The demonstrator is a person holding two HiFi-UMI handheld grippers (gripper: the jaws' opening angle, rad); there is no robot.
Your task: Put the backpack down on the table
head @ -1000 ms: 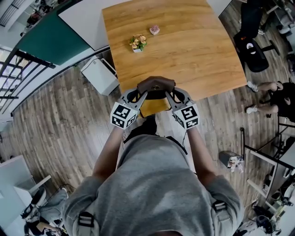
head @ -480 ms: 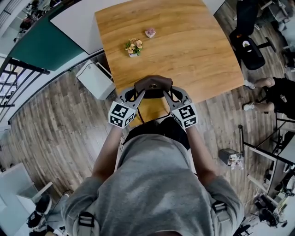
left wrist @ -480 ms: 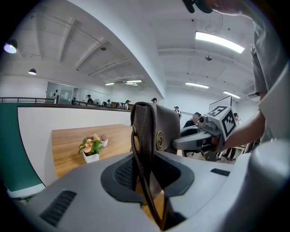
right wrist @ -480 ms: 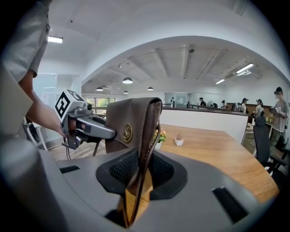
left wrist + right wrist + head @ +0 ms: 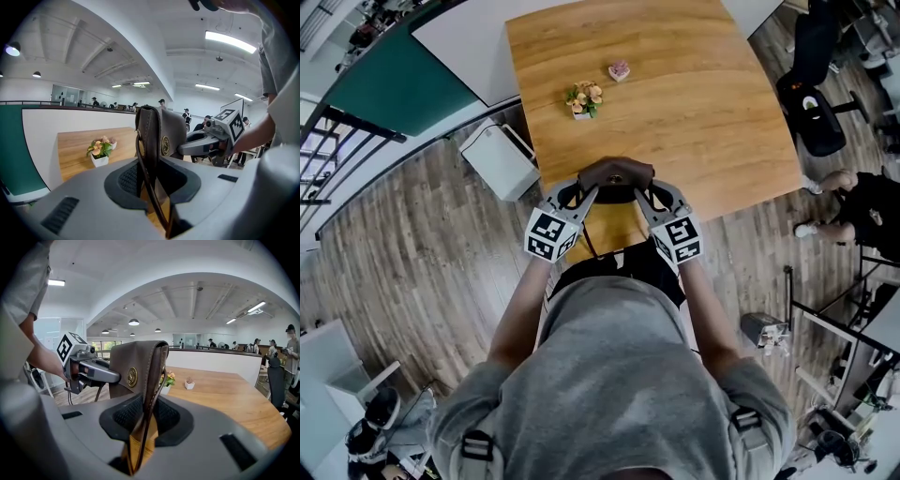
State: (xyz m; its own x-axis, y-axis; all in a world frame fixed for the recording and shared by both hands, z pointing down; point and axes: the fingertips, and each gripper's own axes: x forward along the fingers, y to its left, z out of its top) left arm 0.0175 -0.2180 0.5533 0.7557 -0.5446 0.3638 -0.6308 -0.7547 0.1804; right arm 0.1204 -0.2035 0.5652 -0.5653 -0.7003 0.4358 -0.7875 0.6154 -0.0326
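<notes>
While the backpack (image 5: 616, 178) hangs between my two claws, I read the step from the head view as the carry-in. The bag sits at the near edge of the table (image 5: 703, 112), and from above I cannot tell whether its base touches the wood. The left claw (image 5: 584, 194) and right claw (image 5: 645, 195) flank its dark brown top, one on each side. The potted flowers (image 5: 582, 96) and a small pot (image 5: 620, 70) stand well apart from it, farther up the table.

Looking along the left claw (image 5: 152, 177), its jaws are pressed onto the backpack (image 5: 165, 133), pinching the leather side and a strap that runs down through the gap. The bag stands upright, with its brass badge facing the right claw (image 5: 206, 144) across from it.

Seen from the right claw (image 5: 145, 417), it is the same: jaws clamped on the backpack's (image 5: 135, 371) edge, a tan panel hanging below, and the left claw (image 5: 96, 372) gripping the far side. Bare table (image 5: 229, 401) stretches ahead.

My next move, I judge, is to bring both claws forward level so the bag is fully over the wood. Then I lower it until the base bears, and only then spread the jaws.
</notes>
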